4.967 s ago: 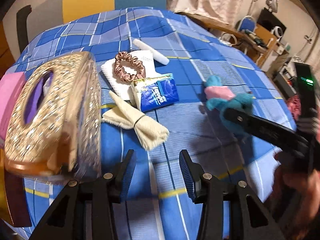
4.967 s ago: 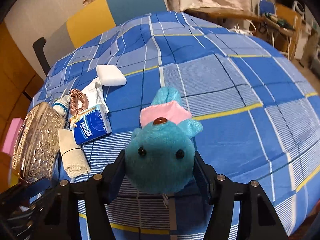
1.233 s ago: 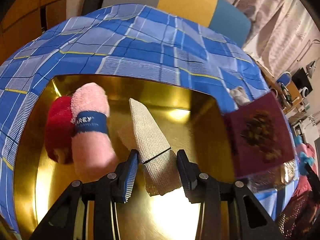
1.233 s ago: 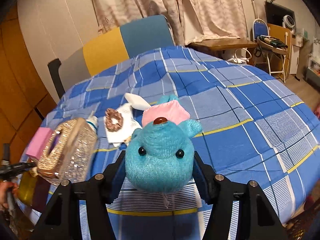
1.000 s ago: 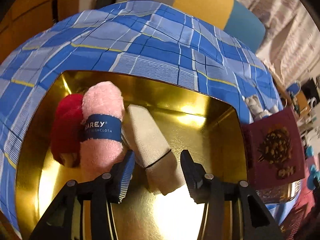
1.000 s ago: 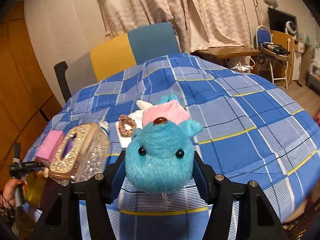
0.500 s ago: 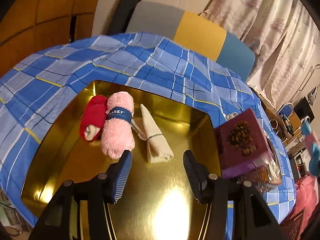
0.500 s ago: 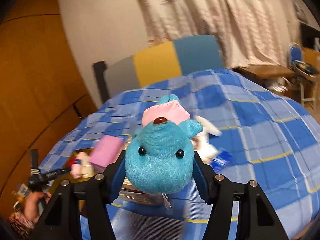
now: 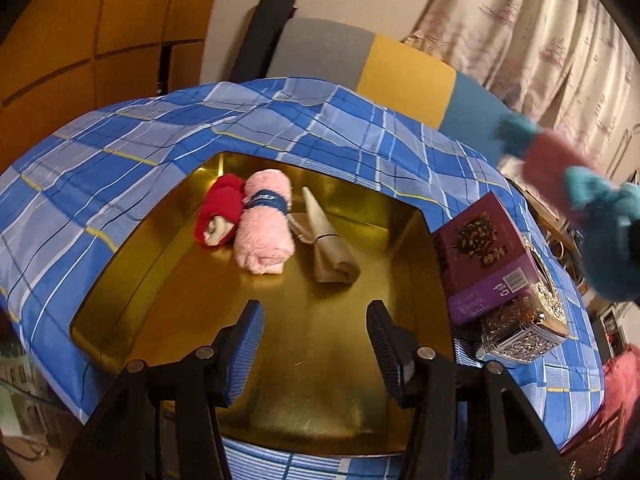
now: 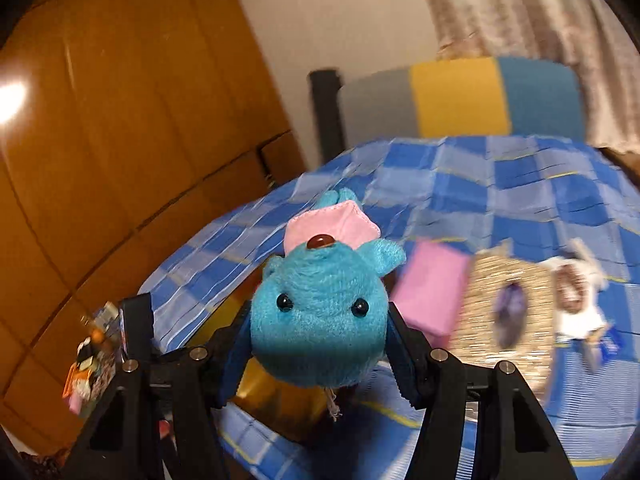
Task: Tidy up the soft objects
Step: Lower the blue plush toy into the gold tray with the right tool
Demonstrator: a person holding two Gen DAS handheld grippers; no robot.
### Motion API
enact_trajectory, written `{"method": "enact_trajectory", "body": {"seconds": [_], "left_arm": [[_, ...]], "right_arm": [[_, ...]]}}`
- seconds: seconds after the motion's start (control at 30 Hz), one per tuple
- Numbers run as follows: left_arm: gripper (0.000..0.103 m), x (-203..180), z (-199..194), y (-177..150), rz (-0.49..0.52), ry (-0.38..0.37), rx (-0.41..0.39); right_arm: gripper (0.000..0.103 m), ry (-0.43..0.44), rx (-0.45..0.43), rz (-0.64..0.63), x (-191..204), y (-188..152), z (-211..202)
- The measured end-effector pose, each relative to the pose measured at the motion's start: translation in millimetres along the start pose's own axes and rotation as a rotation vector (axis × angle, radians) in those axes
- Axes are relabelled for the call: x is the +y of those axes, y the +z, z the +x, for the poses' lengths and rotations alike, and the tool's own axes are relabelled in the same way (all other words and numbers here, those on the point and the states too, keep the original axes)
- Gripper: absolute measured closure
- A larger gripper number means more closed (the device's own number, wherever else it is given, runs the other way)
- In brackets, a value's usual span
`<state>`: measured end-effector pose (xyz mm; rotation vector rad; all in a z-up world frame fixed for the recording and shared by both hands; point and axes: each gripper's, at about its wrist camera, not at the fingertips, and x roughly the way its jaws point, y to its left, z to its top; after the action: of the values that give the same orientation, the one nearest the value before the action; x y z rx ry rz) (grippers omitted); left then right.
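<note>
While blur smears the right view, hidden: gold tray (image 10: 276, 400) mostly behind toy.
Right gripper (image 10: 318, 354): clenched on fuzzy teal plush toy (image 10: 320, 320).
Left gripper (image 9: 314, 344): released, empty.

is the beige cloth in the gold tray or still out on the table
In the tray. The beige cloth lies rolled and banded on the gold tray floor, beside the pink towel roll.

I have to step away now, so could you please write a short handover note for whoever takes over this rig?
Left tool: open and empty, above the gold tray.
Right tool: shut on the blue plush toy, in the air near the tray.
Done: red roll, pink towel roll and beige cloth lie side by side in the tray.
Left: set the plush in the tray; the scrunchie is still on the table.
</note>
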<state>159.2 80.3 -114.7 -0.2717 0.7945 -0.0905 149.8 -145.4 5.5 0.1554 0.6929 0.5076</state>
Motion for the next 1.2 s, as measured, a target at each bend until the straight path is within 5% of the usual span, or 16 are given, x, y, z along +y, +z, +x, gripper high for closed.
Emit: {"method": "enact_trajectory", "body": {"seconds": [0.33, 0.6, 0.93, 1.2], "left_arm": [[0.049, 31.8, -11.6, 0.7, -0.088, 0.024, -0.028], [0.049, 49.5, -15.0, 6.4, -0.156, 0.027, -0.036], [0.049, 50.8, -15.7, 6.6, -0.169, 0.021, -0.033], [0.049, 51.1, -14.2, 4.4, -0.18, 0.022, -0.025]], "right_arm": [[0.041, -0.116, 0.151, -0.075, 7.4, -3.4, 115.3], [0.041, -0.218, 0.224, -0.134, 9.9, -0.4, 168.0], [0.032, -0.318, 0.276, -0.184, 11.1, -2.5, 201.3], [0.025, -0.325, 0.228, -0.201, 30.6, -9.8, 175.6]]}}
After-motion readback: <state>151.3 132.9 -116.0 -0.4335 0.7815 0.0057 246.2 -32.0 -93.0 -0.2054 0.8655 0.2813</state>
